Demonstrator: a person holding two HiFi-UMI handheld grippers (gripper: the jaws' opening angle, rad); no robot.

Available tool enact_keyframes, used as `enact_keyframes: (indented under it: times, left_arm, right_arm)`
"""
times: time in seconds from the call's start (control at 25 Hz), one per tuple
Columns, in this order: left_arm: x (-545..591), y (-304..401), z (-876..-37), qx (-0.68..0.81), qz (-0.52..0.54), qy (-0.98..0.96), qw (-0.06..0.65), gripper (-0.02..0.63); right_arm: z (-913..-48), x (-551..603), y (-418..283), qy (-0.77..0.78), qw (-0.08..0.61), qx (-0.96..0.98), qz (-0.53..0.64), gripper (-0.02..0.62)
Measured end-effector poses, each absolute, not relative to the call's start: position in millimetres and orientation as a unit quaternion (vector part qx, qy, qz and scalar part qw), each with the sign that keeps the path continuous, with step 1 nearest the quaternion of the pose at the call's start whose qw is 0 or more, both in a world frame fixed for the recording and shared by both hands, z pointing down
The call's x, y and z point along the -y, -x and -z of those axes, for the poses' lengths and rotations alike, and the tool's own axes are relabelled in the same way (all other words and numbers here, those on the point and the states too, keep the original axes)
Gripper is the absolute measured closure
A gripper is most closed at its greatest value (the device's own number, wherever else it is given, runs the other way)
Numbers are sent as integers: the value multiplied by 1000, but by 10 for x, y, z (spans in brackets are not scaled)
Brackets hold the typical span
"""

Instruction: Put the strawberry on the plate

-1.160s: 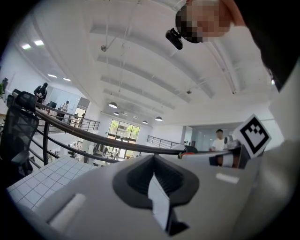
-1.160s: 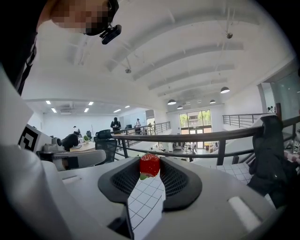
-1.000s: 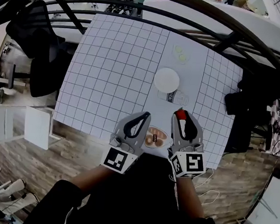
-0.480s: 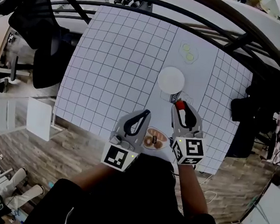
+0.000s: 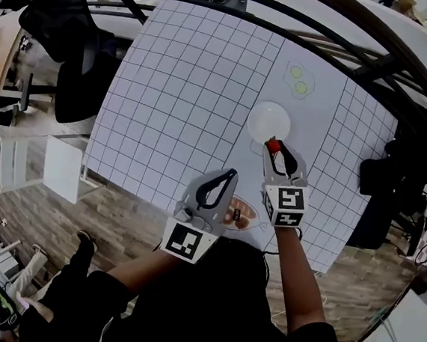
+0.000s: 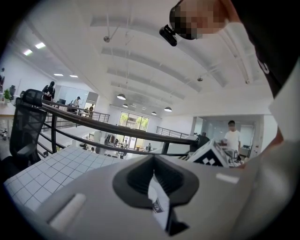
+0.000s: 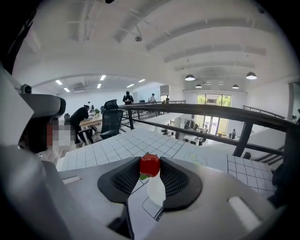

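Note:
A red strawberry (image 5: 274,145) sits pinched between the tips of my right gripper (image 5: 274,147), which is shut on it. In the right gripper view the strawberry (image 7: 150,165) fills the gap at the tips, with the plate (image 7: 156,190) showing just below and beyond it. The round white plate (image 5: 268,121) lies on the gridded white table (image 5: 184,88), its near rim just past the strawberry. My left gripper (image 5: 231,176) hangs over the table's near edge, tips together and nothing in them. The left gripper view shows its jaws closed over the table (image 6: 47,173).
A small dish with brown pieces (image 5: 244,214) lies at the near table edge between the grippers. Two pale green items (image 5: 299,80) sit in a marked outline beyond the plate. Dark railings (image 5: 346,36) arc past the table's far side. A black chair (image 5: 68,40) stands at the left.
My right gripper has carried the strawberry forward and down, up to the plate's near rim. The left gripper has sunk slightly near the table's front edge.

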State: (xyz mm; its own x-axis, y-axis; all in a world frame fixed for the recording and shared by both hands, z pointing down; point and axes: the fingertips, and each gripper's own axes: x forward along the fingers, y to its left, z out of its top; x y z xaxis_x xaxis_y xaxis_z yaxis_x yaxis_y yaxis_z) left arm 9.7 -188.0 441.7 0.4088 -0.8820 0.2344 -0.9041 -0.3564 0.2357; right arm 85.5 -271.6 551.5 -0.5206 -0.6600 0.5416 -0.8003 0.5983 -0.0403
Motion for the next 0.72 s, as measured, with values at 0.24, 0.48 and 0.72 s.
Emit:
enact_keyframes:
  times: [0.24,0.48,0.72]
  left_arm:
    - [1907,-10,-4541,555,-44,-812,175,597]
    - [1931,-2,-4574,555,-46,-812,176,597]
    - [1860,43,-4630,558,-54,-809,177,597]
  right_arm:
    - [-5958,2895,-848,-414,278,855,-144,465]
    - [-6379,3071,-891,-409,305,845,-157,465]
    - [-6708,3134,-864,-401,331,840,-156,465]
